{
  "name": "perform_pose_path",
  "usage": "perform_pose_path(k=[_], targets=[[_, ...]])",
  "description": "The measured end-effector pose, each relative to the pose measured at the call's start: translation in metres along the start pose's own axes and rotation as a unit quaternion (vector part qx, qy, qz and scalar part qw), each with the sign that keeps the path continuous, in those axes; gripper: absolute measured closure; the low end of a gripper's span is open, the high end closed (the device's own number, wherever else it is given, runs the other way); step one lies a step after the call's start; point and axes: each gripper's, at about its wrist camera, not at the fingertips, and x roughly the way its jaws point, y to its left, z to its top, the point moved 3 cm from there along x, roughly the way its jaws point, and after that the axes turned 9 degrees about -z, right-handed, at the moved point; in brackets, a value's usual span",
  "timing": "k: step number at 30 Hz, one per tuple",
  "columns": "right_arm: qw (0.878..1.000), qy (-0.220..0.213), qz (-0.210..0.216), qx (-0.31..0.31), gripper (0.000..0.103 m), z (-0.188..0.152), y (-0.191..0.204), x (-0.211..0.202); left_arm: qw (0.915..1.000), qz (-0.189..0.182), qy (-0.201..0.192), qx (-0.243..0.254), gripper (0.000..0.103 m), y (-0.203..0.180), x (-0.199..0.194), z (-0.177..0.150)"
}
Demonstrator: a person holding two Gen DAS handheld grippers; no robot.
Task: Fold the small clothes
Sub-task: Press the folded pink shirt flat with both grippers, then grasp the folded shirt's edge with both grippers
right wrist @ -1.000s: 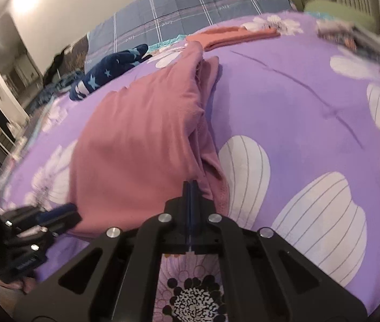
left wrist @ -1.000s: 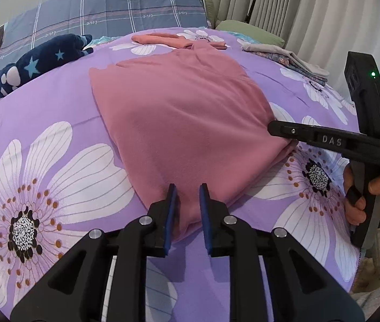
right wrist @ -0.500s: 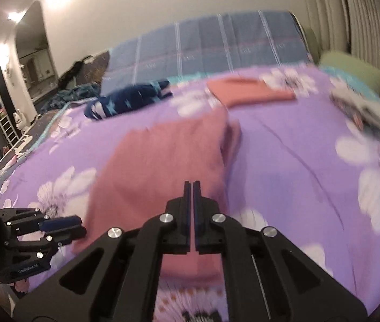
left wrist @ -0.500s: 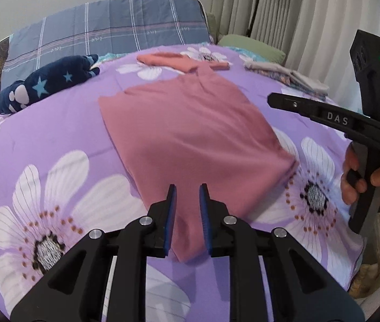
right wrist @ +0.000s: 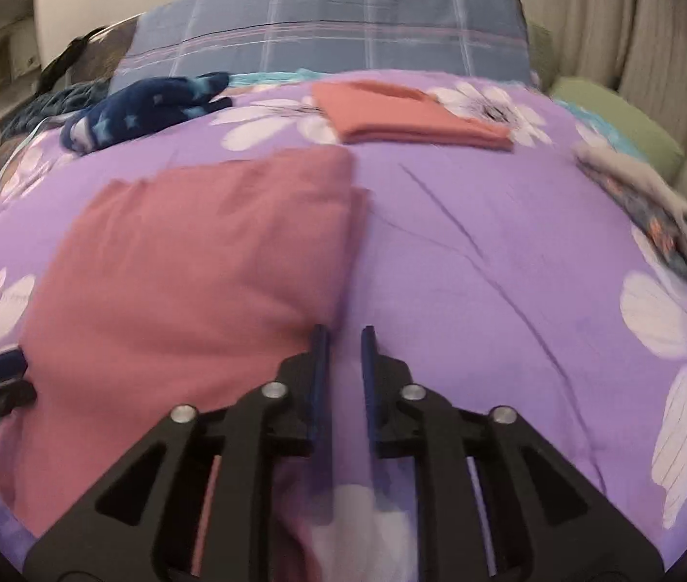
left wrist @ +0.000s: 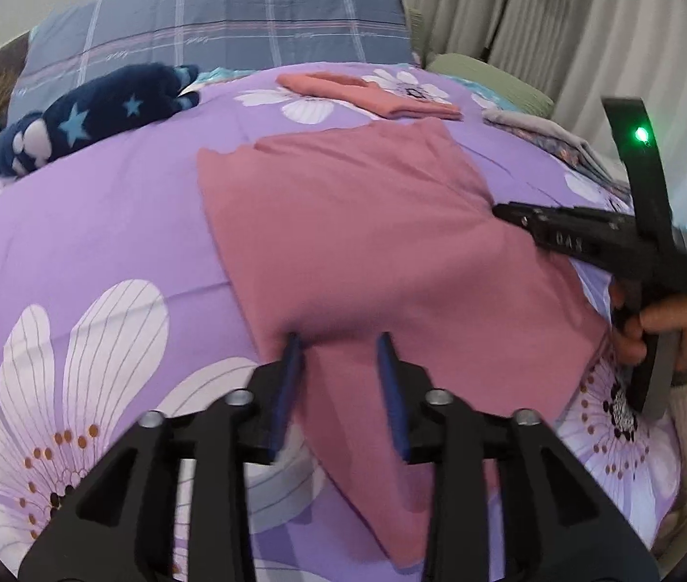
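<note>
Since a second ago, when my right gripper was pressed shut at the near right edge of the pink garment, both tools have changed state. Its fingers now stand parted by a narrow gap with nothing between them, and it hovers at the garment's right border. My left gripper was slightly open then; it is now spread wider, empty, with its tips over the near left part of the cloth.

Finding: neither tool holds fabric. I judge that the last fold has been released and that both grippers are being set for the next grasp, probably at the near hem, to fold it toward the far end.

The garment lies flat on the bedspread as a long folded panel, a second layer showing along its right edge. It is not yet a compact bundle.

Surface: a purple bedspread with large white flowers, soft and a little creased. Beyond the garment lie a folded orange piece, a navy star-patterned plush and a grey folded stack to the right. A blue plaid headboard, a green cushion and pale curtains close the room.
</note>
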Motion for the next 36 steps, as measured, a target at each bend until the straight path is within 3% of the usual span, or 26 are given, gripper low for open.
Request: perform_pose_path(k=[5, 11, 15, 16, 18, 21, 26, 29, 32, 36], targets=[[0.999, -0.011, 0.035, 0.011, 0.09, 0.007, -0.008, -0.014, 0.9999, -0.003, -0.007, 0.009, 0.059, -0.006, -0.009, 0.009], [0.996, -0.043, 0.084, -0.011, 0.09, 0.041, 0.007, -0.029, 0.9994, 0.012, -0.032, -0.001, 0.059, 0.014, -0.011, 0.049], [0.992, -0.036, 0.12, -0.024, 0.09, 0.057, 0.026, -0.014, 0.9986, 0.041, -0.002, -0.034, 0.059, 0.041, 0.02, 0.057], [0.993, -0.025, 0.109, -0.031, 0.09, 0.057, 0.03, -0.004, 0.9976, 0.051, 0.011, -0.044, 0.05, 0.048, 0.031, 0.052], [0.997, 0.002, 0.063, -0.045, 0.088, 0.051, 0.029, 0.024, 0.9972, 0.037, 0.003, -0.065, 0.043, 0.056, 0.038, 0.044], [0.996, 0.002, 0.082, -0.028, 0.086, 0.044, 0.021, 0.037, 0.9964, 0.014, 0.0, -0.084, 0.042, 0.063, 0.034, 0.043], [0.998, -0.013, 0.059, -0.03, 0.077, 0.042, 0.021, 0.024, 0.9966, 0.013, -0.004, -0.082, 0.041, 0.06, 0.033, 0.043], [0.997, -0.011, 0.083, 0.004, 0.061, 0.042, 0.008, 0.011, 0.9958, 0.003, -0.004, -0.091, 0.039, 0.064, 0.03, 0.042], [0.992, 0.007, 0.122, 0.037, 0.058, 0.038, -0.012, 0.0, 0.9934, -0.027, -0.001, -0.111, 0.038, 0.066, 0.026, 0.041], [0.976, 0.067, 0.194, 0.074, 0.049, 0.024, -0.026, 0.004, 0.9893, -0.065, 0.006, -0.131, 0.038, 0.065, 0.026, 0.04]])
